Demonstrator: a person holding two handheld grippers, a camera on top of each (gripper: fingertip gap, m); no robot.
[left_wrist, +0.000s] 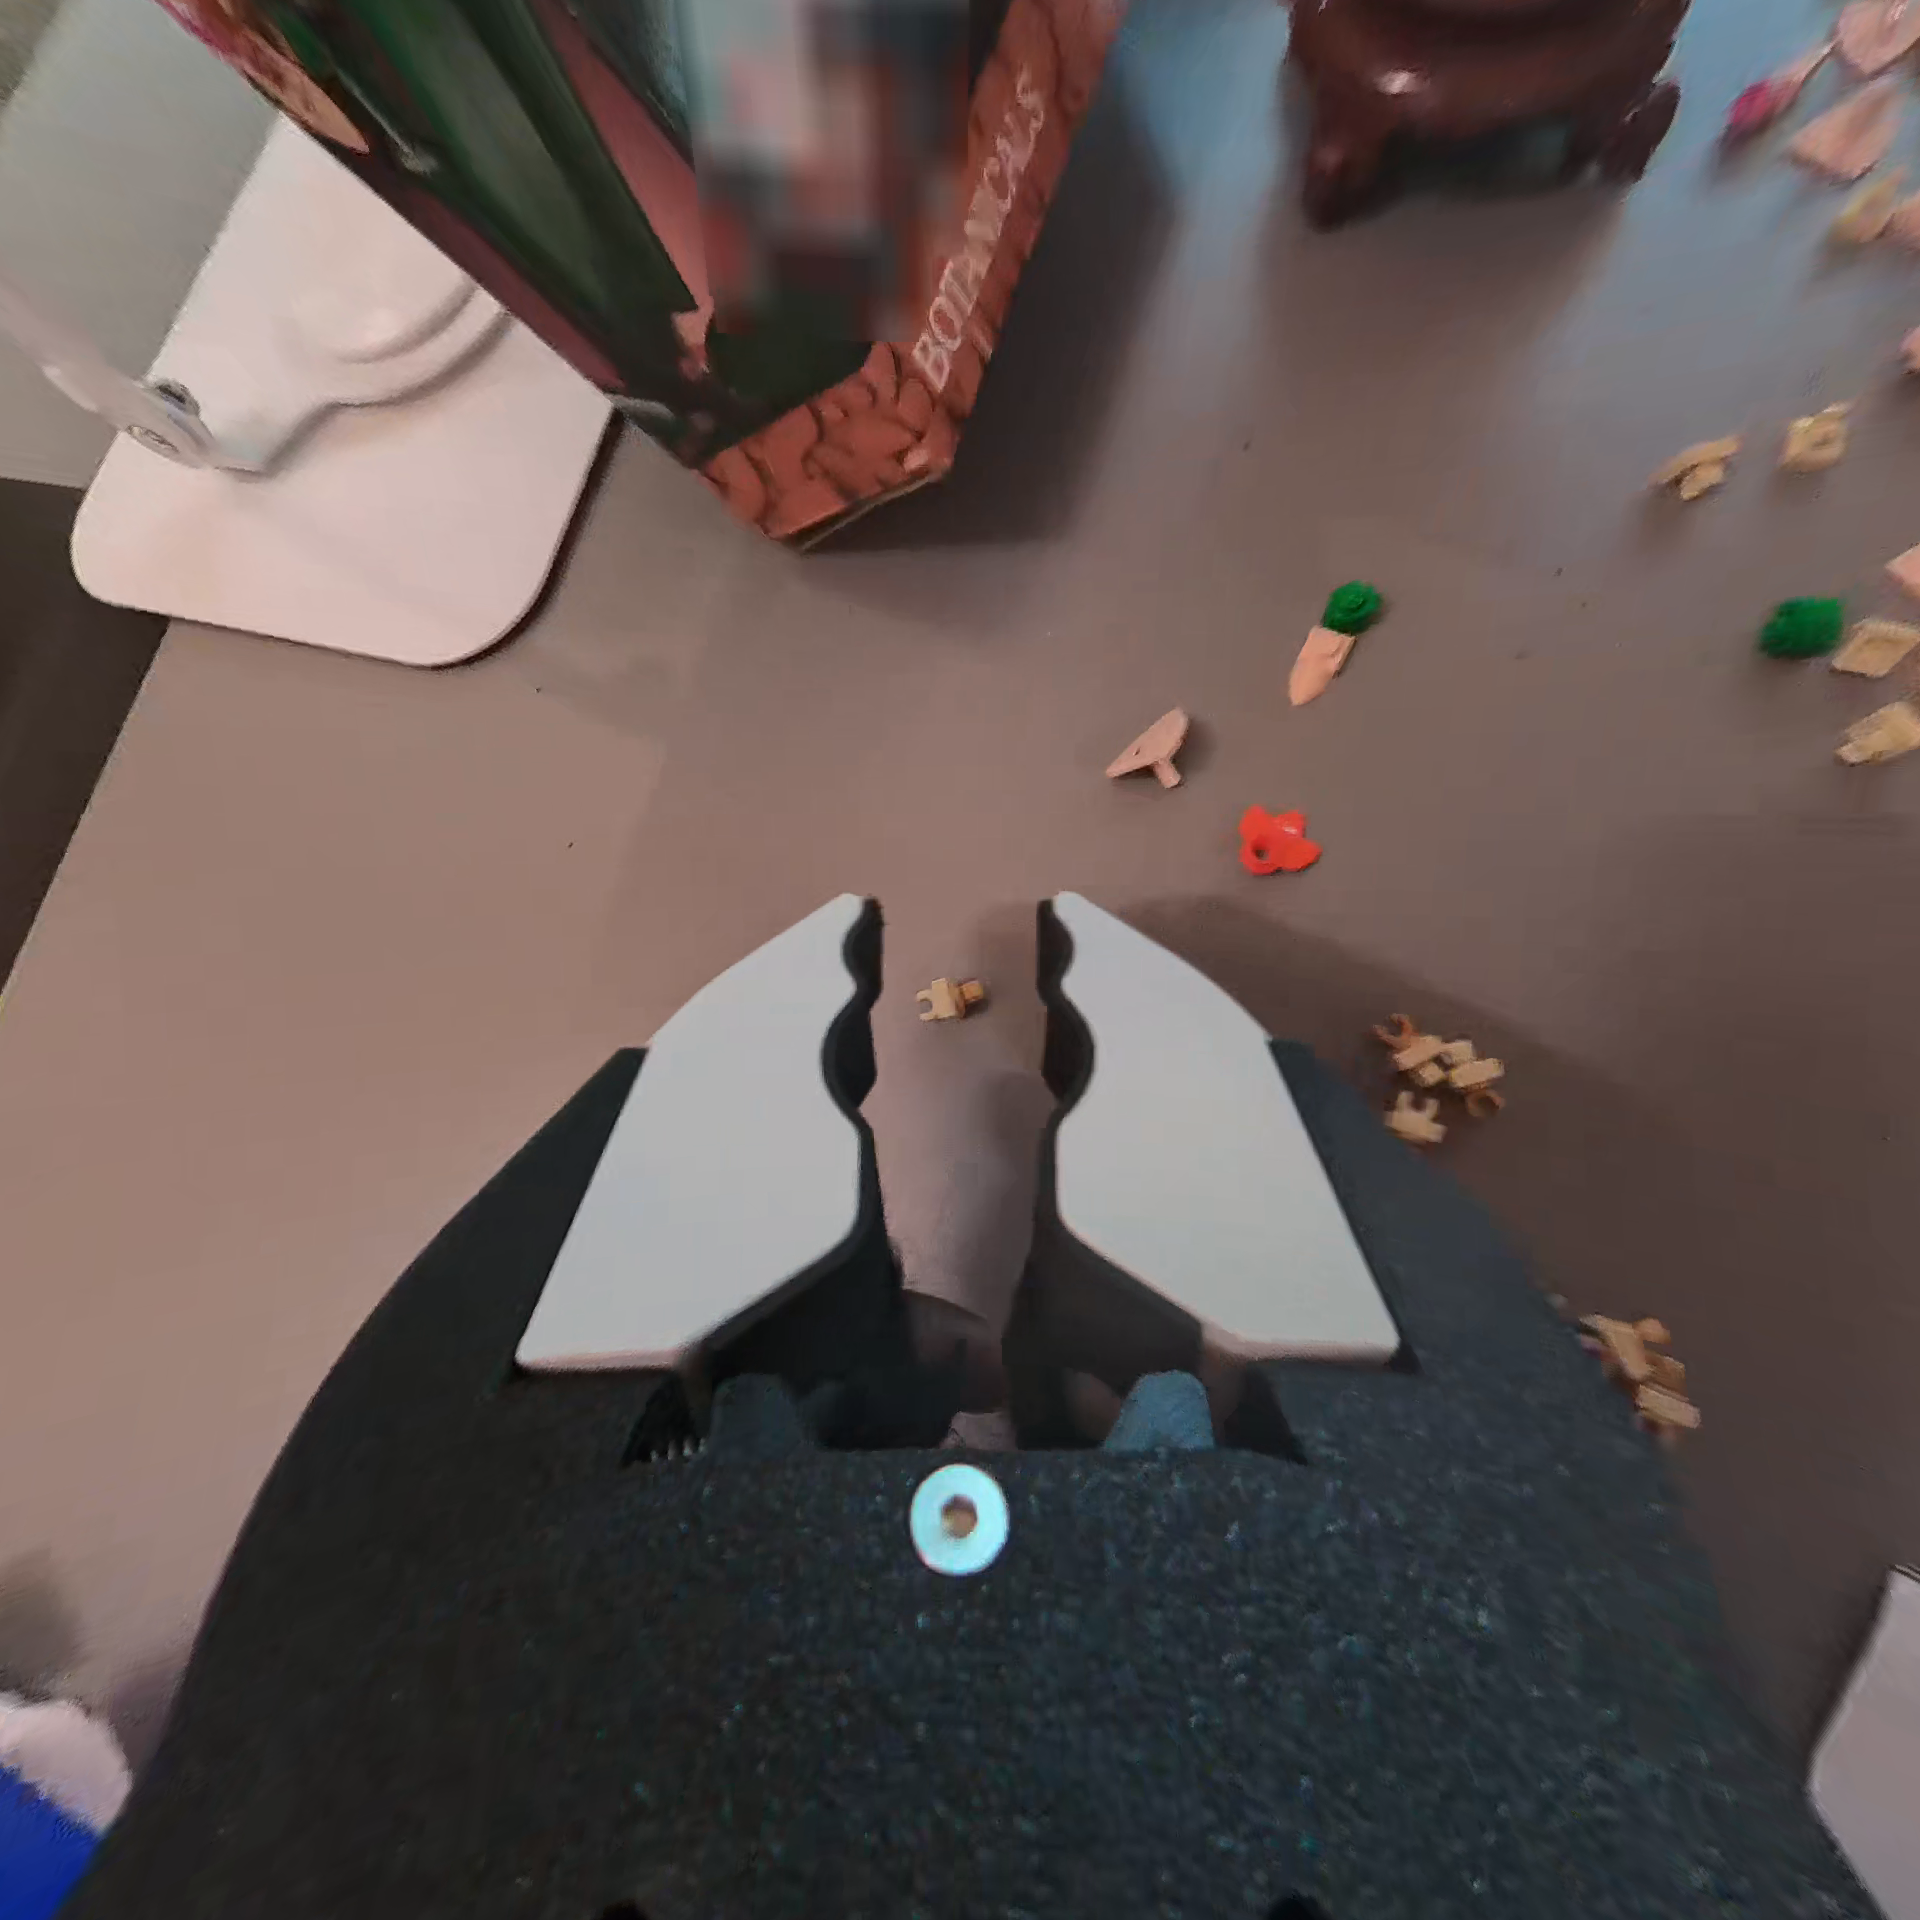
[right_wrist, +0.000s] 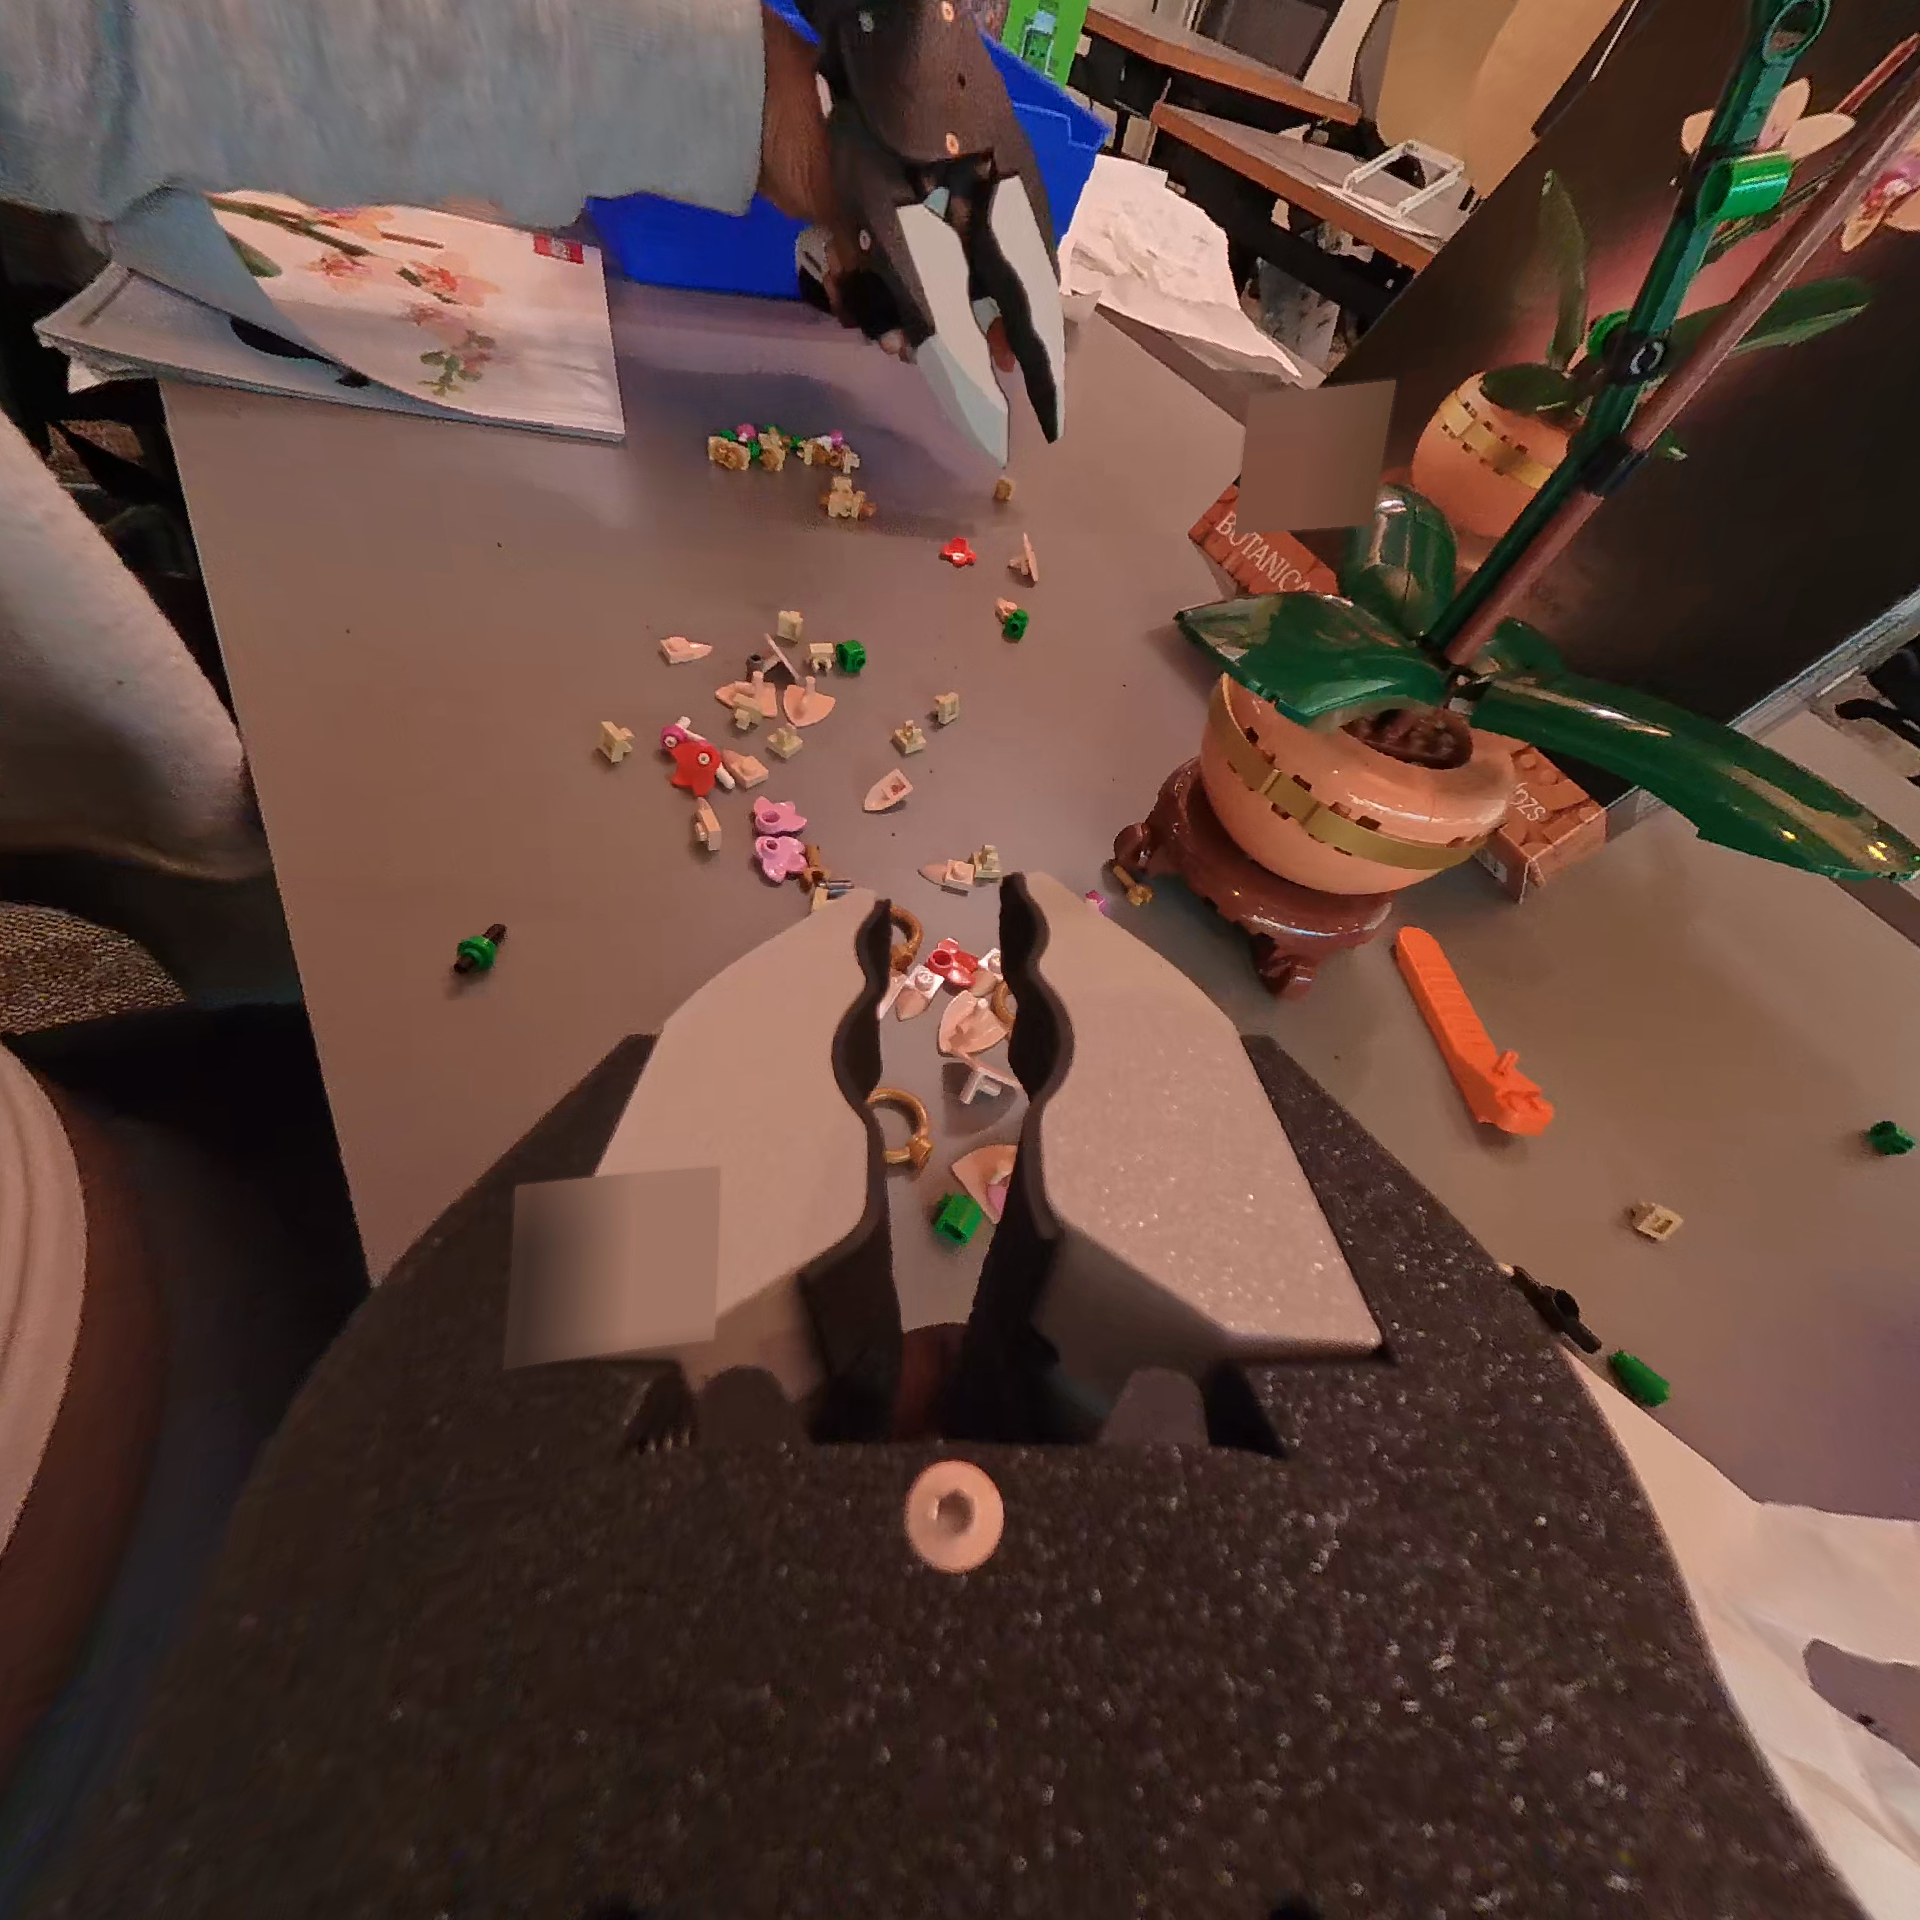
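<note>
The left tongs (left_wrist: 958, 909) hang open and empty just over a small tan clip (left_wrist: 952, 998) near the surface's (left_wrist: 416, 935) far edge. The right tongs (right_wrist: 940, 909) gape empty above loose petals (right_wrist: 971, 1023). The potted plant model (right_wrist: 1351, 790) bears leaves, no flowers.

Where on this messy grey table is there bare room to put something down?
Bare grey table lies between the booklet and the brick scatter, along that near edge. Another clear strip runs beside the orange tool. It is crowded around the right tongs and below the left tongs, and the potted brick plant fills the right.
</note>
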